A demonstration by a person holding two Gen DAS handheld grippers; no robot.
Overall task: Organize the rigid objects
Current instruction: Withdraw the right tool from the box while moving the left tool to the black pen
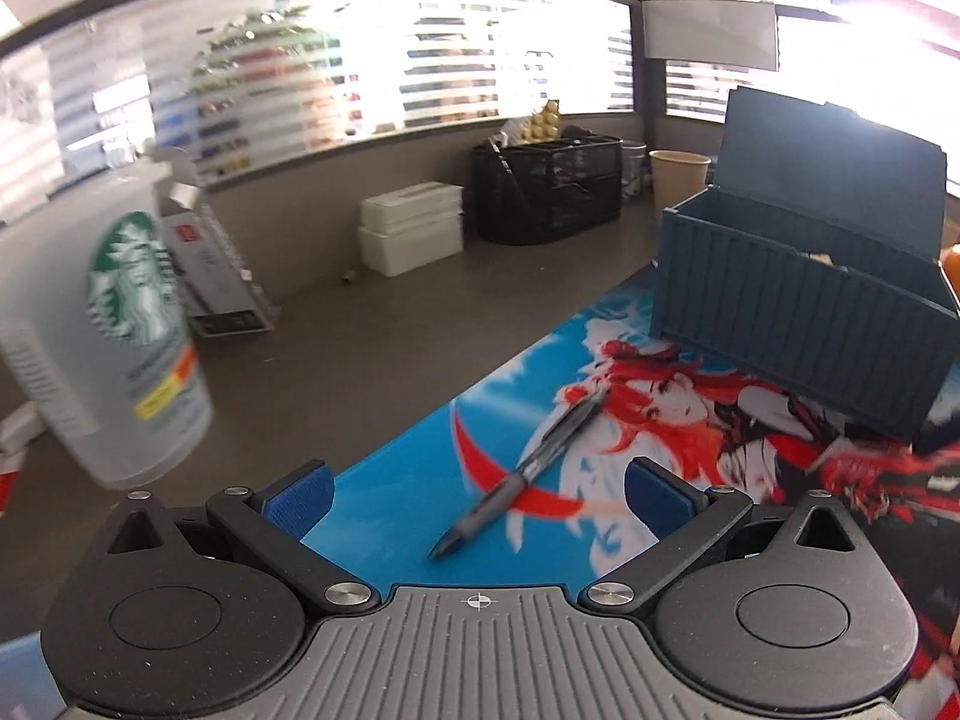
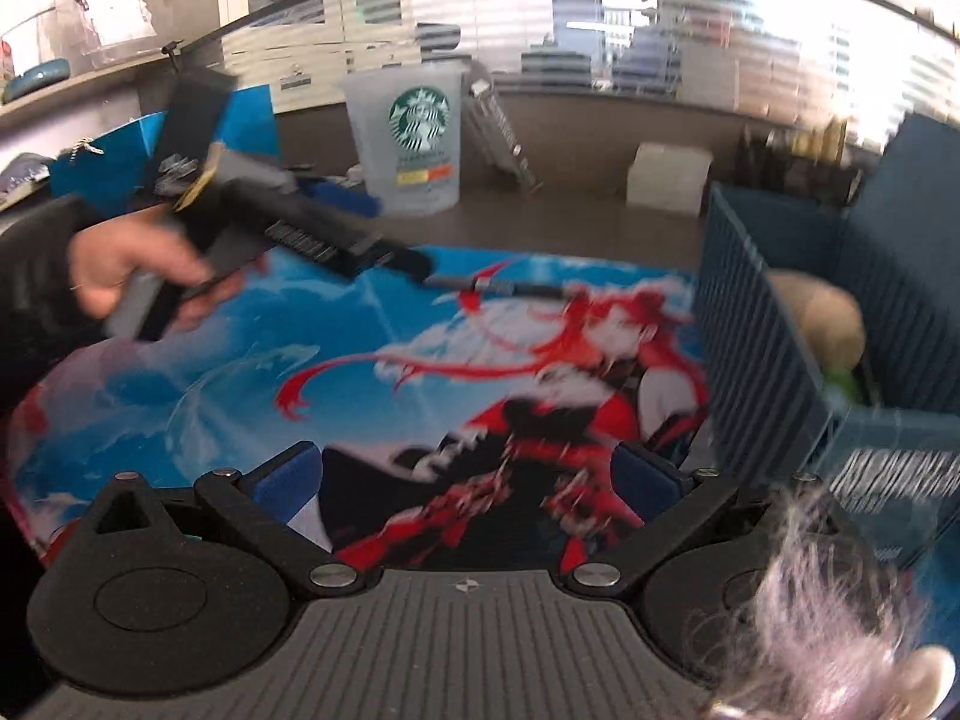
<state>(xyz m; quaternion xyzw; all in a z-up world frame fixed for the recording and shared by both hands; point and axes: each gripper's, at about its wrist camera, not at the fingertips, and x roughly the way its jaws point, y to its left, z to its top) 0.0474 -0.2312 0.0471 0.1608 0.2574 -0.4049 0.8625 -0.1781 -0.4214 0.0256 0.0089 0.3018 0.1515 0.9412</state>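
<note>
Pen (image 1: pixel 521 473) on mat (image 1: pixel 408 480), box (image 1: pixel 798 306) behind-right on mat, cup (image 1: pixel 108 348) left off mat.

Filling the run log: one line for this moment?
left gripper: open, over pen | right gripper: open, empty | blue box: lid open

- The Starbucks cup (image 1: pixel 114 336) is blurred in the left wrist view, its left side cut off by the picture's edge; the small print on its label cannot be read.
- The blue box (image 2: pixel 840 300) runs off the right edge in the right wrist view; a tan rounded thing (image 2: pixel 822 312) and a green bit (image 2: pixel 843 384) inside it are too smeared to identify.
- The pen (image 2: pixel 510 288) there is a blurred streak, its near end hidden behind the left gripper (image 2: pixel 384 252).
- A pale fuzzy mass (image 2: pixel 828 612) covers the lower right corner, unidentifiable.
- The contents of the black mesh organizer (image 1: pixel 549 192) are too small to tell.
</note>
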